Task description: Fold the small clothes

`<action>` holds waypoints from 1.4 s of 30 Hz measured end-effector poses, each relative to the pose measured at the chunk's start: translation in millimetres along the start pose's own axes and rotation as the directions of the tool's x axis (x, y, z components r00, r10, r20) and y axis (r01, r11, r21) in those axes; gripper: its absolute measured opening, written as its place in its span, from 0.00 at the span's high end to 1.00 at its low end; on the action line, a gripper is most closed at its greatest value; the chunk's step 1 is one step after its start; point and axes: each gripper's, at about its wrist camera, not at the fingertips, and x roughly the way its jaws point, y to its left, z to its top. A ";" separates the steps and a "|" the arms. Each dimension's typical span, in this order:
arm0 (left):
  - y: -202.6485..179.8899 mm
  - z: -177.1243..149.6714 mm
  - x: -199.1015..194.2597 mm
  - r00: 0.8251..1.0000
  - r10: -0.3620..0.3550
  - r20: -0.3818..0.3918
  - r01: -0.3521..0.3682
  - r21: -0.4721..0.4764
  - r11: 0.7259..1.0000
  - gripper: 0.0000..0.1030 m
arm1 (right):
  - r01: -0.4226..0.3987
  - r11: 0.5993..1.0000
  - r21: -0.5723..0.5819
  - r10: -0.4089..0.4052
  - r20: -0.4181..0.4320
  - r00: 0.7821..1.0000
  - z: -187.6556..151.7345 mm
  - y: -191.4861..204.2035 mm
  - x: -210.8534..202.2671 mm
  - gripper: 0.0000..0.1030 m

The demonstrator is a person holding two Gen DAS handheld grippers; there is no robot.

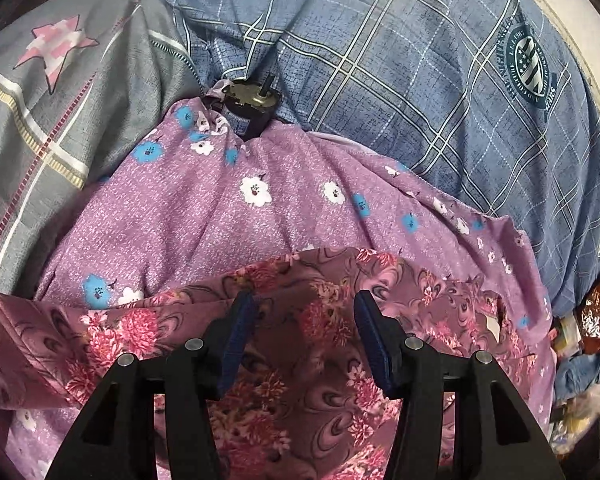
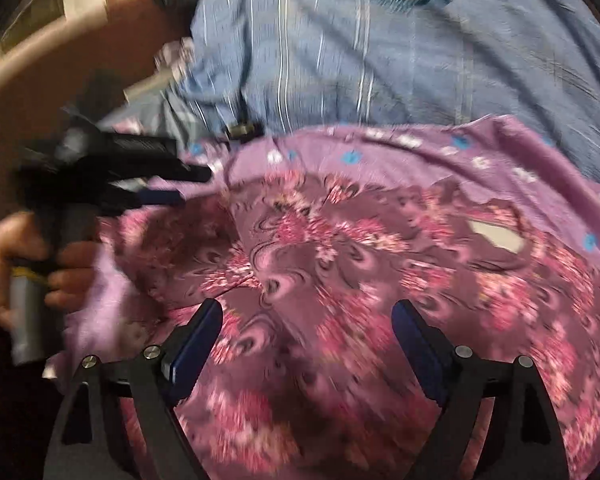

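A grey cloth with a pink star [image 1: 56,92] lies at the far left of the bed, beside a blue checked cover [image 1: 400,80] that fills the right. On these lies a lilac cloth with blue and white flowers [image 1: 204,216], its narrow end bunched up at a small dark metal object [image 1: 250,110]. On top of the lilac cloth lies the dark pink floral garment [image 1: 308,344], spread out flat with its long axis running across both views, left to right; a small hole [image 2: 500,236] shows near its right end.

The left gripper [image 1: 305,312] hangs just above the garment's upper edge, jaws about half apart with nothing between the pads. In the right wrist view a hand [image 2: 20,268] grips its handle at the far left. The right gripper [image 2: 307,312] hovers over the middle of the garment, jaws spread wide, gripping nothing; that view is blurred.
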 end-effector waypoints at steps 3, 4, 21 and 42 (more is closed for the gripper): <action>6.3 1.6 0.0 1.000 0.002 0.005 -0.002 -0.002 1.000 0.50 | 0.003 0.999 0.044 0.000 -0.055 0.998 7.5 -6.3 35.3 0.67; 12.4 1.1 0.2 1.000 0.003 0.004 -0.003 -0.002 1.000 0.50 | -0.001 0.998 0.067 0.007 -0.086 0.996 9.7 -12.4 42.3 0.72; 4.1 -6.7 15.0 0.998 -0.020 -0.066 0.023 0.046 0.999 0.50 | -0.389 0.747 0.539 0.413 0.082 0.907 -18.7 -115.6 9.0 0.53; 24.0 -0.4 9.4 0.998 0.006 -0.060 -0.008 -0.028 1.000 0.50 | 0.022 0.997 -0.071 -0.029 -0.090 0.996 4.7 16.1 51.4 0.90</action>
